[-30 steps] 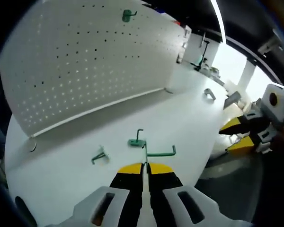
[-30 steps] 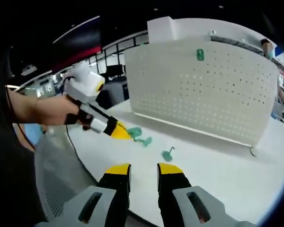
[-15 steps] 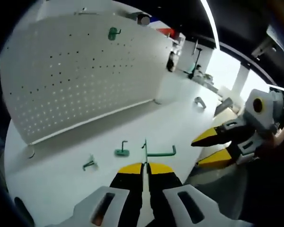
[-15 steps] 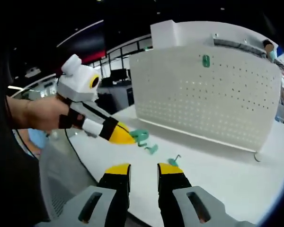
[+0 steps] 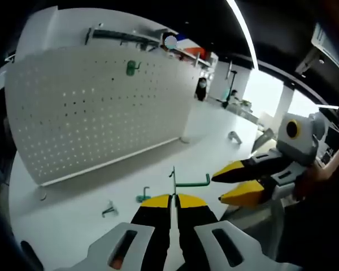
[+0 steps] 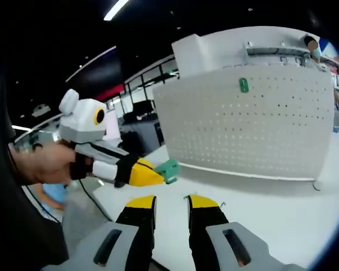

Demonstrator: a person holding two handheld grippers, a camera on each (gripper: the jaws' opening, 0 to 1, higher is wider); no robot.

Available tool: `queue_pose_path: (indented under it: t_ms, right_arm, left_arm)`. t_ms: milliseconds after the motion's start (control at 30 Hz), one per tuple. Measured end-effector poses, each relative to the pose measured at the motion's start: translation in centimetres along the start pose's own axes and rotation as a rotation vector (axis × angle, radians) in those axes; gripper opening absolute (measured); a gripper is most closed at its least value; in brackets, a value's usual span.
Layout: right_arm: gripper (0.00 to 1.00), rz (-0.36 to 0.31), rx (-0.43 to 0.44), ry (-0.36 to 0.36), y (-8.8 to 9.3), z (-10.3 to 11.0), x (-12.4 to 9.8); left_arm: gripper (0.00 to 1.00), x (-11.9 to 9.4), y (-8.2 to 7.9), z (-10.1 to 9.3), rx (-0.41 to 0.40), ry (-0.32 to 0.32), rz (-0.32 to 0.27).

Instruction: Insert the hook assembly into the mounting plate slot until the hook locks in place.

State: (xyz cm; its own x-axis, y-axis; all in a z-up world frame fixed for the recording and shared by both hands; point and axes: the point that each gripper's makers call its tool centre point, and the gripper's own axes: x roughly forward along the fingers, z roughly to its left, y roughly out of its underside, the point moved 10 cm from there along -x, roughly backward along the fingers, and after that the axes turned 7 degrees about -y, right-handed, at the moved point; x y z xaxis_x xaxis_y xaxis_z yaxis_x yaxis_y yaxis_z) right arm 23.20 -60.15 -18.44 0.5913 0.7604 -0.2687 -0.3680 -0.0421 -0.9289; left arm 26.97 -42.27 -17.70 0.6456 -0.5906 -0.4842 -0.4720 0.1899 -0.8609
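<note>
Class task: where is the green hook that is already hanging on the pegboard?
The green hook hangs near the top of the white pegboard, upper left in the left gripper view.

No legible text or labels.

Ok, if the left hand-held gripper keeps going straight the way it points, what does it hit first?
Probably the white pegboard. The left hand-held gripper, shut on the green hook, aims over the table toward the board's lower part, though depth is unclear.
</note>
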Motion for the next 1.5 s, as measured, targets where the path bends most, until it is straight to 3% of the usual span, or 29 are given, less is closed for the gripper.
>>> queue_pose_path:
  t_ms: [167, 567, 633, 933, 1200, 1500]
  right_arm:
    - [0.2, -0.051, 0.041, -0.006, -1.1, -0.2, 0.4]
    - [0.19, -0.159, 0.126, -0.082, -4.0, 0.4, 2.0]
    - [0.18, -0.166, 0.138, -0.089, -4.1, 0.4, 2.1]
    - [0.11, -0.219, 0.377, -0.133, -4.5, -0.2, 2.5]
    - [0.04, -0.238, 0.462, -0.158, -4.5, -0.2, 2.8]
    - [0.02, -0.252, 0.513, -0.162, -4.5, -0.4, 2.9]
  left_arm:
    - [0.03, -1.0, -1.1, 0.5, -0.007, -0.038, -0.083]
    - [0.03, -1.7, -2.0, -0.3, 0.007, -0.04, -0.135]
    - [0.03, -1.7, -2.1, -0.4, 0.006, -0.038, -0.142]
    - [0.03, -1.8, -2.2, -0.9, 0.004, -0.029, -0.178]
    - [0.03, -1.9, -2.4, -1.4, -0.006, -0.023, -0.227]
    - [0.03, -1.8, -2.6, -1.6, 0.016, -0.04, -0.242]
